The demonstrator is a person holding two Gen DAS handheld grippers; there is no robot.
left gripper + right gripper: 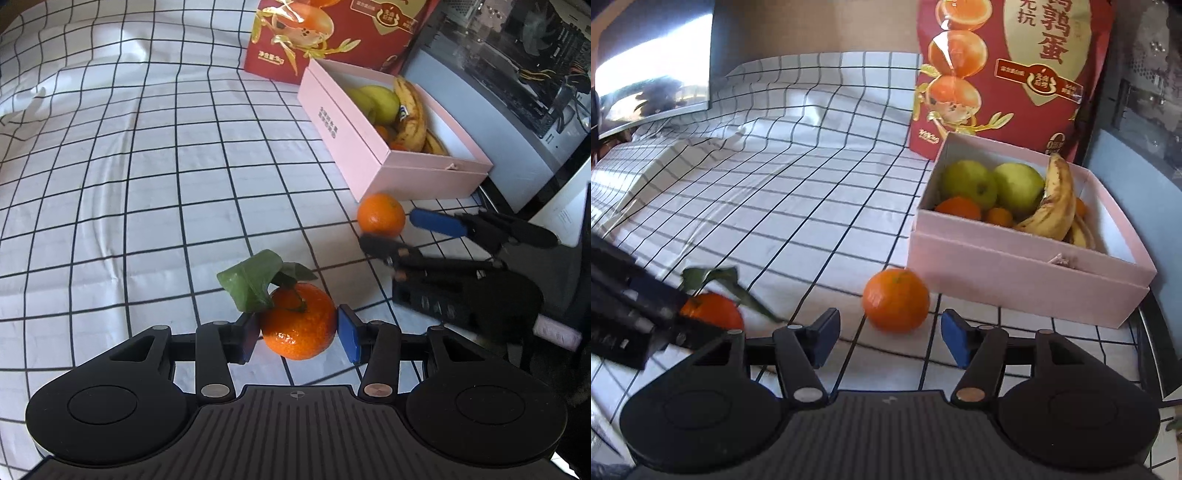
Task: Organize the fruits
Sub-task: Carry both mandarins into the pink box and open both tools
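Leafy mandarin [298, 325]: clamped between the pads of my left gripper [299, 334], on the checked cloth [147, 184]. Plain mandarin [896, 300]: loose on the cloth, just ahead of my right gripper [890, 341], jaws apart. Pink box [1027, 273]: at two o'clock, containing apples and bananas.

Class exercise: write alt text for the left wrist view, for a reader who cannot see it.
The left tool grips a leafy orange between its blue pads above a grid-patterned cloth. To the right, the right tool stands open around a plain orange, beside a pink box of bananas and green fruit.
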